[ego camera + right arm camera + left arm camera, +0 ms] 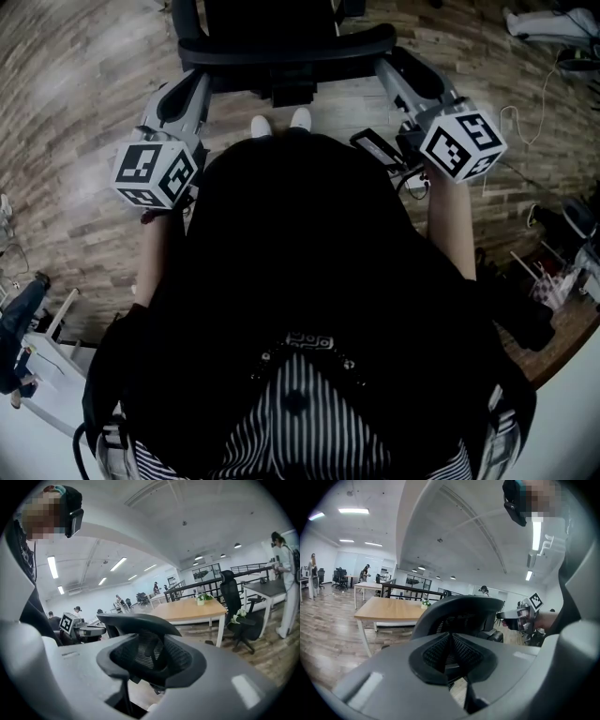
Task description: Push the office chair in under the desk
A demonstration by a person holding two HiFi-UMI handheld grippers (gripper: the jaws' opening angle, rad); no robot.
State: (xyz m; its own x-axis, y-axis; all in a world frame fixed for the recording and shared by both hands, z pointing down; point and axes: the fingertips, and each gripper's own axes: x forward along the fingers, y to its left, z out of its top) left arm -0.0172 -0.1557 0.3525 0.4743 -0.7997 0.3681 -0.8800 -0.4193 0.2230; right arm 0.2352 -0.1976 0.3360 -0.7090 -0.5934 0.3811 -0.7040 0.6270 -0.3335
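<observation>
The black office chair stands just ahead of me, its curved top rail across the top of the head view. My left gripper and right gripper point at it from either side, tips close to the rail; I cannot tell whether they touch it. In the left gripper view the left gripper is shut with nothing between its pads, the chair's mesh back behind. The right gripper stands open and empty before the chair. A wooden desk stands beyond the chair.
Wood-plank floor lies all around. A white cable and some gear lie at the right. Another black chair and a standing person are at a further desk; more desks and people fill the far room.
</observation>
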